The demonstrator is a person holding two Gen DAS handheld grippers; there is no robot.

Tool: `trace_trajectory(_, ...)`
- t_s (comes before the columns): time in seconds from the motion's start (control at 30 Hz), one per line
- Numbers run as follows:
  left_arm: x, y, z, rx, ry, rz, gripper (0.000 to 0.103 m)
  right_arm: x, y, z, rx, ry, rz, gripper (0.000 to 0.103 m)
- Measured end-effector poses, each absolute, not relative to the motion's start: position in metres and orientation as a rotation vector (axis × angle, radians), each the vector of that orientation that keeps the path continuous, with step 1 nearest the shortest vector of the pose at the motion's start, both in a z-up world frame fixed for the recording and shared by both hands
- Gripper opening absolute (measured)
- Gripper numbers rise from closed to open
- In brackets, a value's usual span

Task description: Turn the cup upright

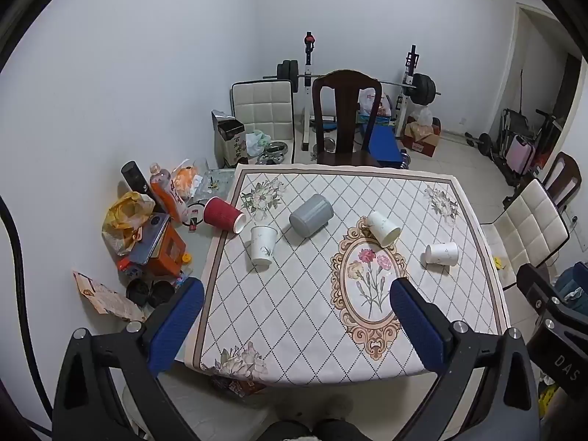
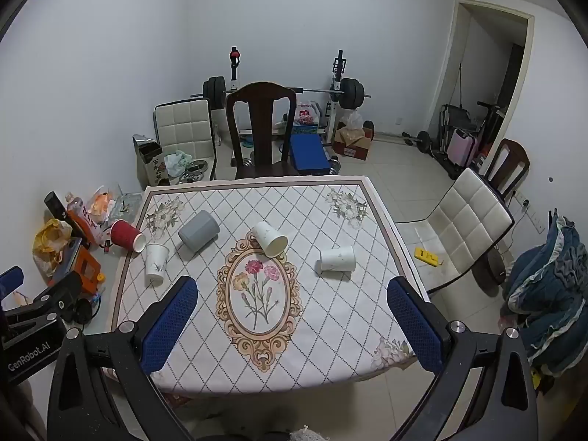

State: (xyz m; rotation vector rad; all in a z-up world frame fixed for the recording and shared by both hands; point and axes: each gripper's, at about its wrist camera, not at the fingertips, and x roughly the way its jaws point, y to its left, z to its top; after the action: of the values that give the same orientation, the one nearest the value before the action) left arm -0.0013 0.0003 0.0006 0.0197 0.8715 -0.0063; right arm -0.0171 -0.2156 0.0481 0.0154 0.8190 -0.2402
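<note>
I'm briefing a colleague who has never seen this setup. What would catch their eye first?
Probably the cups strewn over the floral tablecloth: a red cup on its side at the left edge, a grey cup tipped over beside it, and three white paper cups, one near the red cup, two lying toward the middle and right. Both sets of tongs, left and right, hang open and empty over the near edge.
</note>
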Motion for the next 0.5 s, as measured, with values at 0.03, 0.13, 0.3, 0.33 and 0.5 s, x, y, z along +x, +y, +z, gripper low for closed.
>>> trace_trajectory(0.03,-0.0018,0.0006,0.0007,0.018,0.871,-0.007,0.103,-0.0173,-0.2157,0.0481,0.014,0.817,-0.240,0.103)
trace_trajectory(0.13,-0.0018,-0.0006,0.0007,0.030,0.874,0.000,0.103,-0.0179,-0.2148,0.0482,0.008,0.814,-0.240,0.103)
trace_trajectory(0.3,-0.0024,-0.0024,0.0014,0.029,0.878,0.004,0.103,-0.0174,-0.2183,0.0472,0.021,0.822,-0.238,0.103)
trace_trajectory(0.33,-0.0029,-0.0031,0.0018,0.029,0.878,0.005,0.103,-0.0177,-0.2182,0.0472,0.021,0.823,-0.236,0.103)
trace_trajectory(0.5,-0.0012,0.0001,0.0002,0.029,0.879,-0.004,0.103,-0.0166,-0.2215,0.0475,0.021,0.822,-0.239,0.103)
